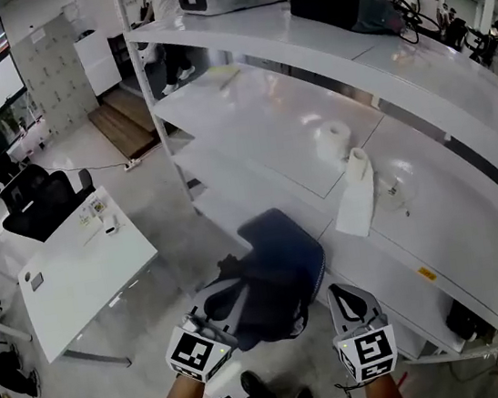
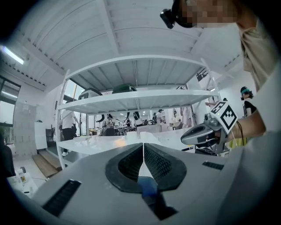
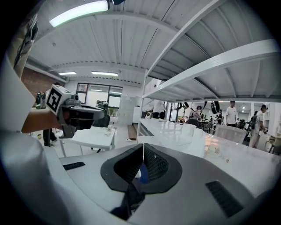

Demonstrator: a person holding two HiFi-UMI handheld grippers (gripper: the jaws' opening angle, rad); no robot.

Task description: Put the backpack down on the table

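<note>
Two grippers, left gripper (image 2: 143,151) and right gripper (image 3: 143,154), fingers (image 2: 128,163) pinched on limp dark-blue backpack (image 1: 273,273), sagging between them

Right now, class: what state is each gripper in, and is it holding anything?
Left gripper: closed, holding part of the backpack.
Right gripper: closed, holding the backpack too.

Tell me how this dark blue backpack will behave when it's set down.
The backpack sags between the left gripper and right gripper, so it is probably soft and likely to slump rather than stand. It hangs from two small pinches of fabric, so it is probably fairly light, though it may swing.
</note>
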